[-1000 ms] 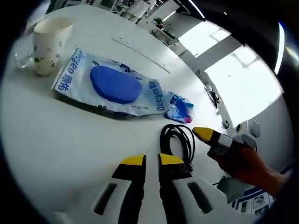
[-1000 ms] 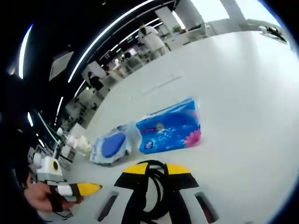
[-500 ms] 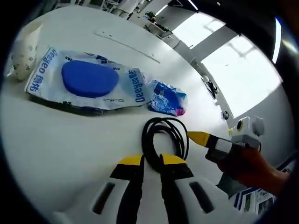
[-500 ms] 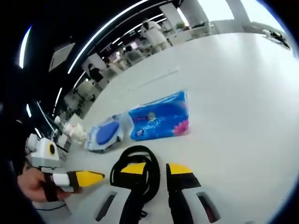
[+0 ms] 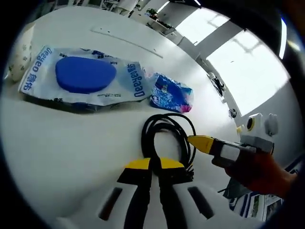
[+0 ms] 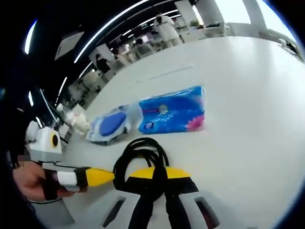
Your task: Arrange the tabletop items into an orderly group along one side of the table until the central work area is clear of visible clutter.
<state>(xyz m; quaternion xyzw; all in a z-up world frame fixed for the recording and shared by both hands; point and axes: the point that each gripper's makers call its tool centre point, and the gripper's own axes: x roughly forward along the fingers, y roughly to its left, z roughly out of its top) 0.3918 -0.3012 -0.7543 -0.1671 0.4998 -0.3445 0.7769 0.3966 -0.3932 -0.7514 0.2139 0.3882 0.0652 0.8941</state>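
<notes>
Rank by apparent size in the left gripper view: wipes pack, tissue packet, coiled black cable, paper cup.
1. Wipes pack, clearly largest.
2. Coiled black cable, though it lies nearer the camera.
3. Tissue packet.
Paper cup: cut off by the view's edge, so unranked.

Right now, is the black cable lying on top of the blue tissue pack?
No, the black cable lies on the table, apart from the blue tissue pack.

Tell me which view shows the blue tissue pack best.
The right gripper view: the blue tissue pack lies broadside there, its whole printed face and pink flower corner visible beyond the black cable. In the left gripper view the pack appears end-on and small, crumpled beside the wet wipes pack.
</notes>
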